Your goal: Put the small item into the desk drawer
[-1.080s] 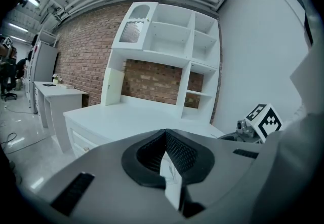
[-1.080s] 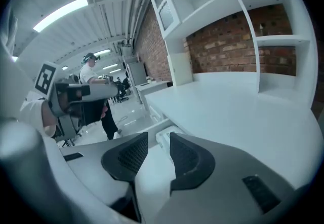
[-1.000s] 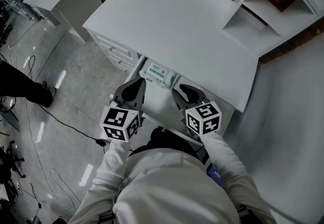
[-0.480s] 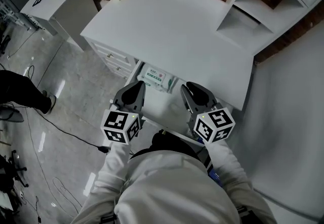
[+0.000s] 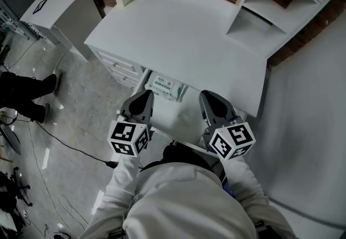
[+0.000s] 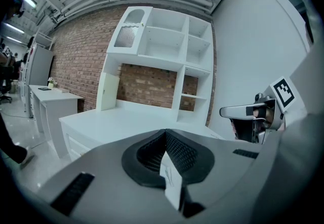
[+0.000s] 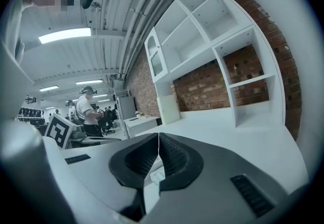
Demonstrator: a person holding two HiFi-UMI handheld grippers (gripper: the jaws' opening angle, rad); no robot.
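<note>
Wipes pack (image 5: 166,85) lies delivered in the open drawer (image 5: 181,120) as the right tool (image 5: 208,95), just closed empty, withdraws (left tool (image 5: 145,95) likewise shut).

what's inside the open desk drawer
A white-and-green soft packet lies at the back left of the drawer. The floor beside it looks bare. The desktop covers its rear, and the left gripper and right gripper hide parts of its front.

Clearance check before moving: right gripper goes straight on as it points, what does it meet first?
Likely the desk top near its front edge, just ahead of the right gripper, whose jaws just closed empty. Depth unclear; it might skim over.
</note>
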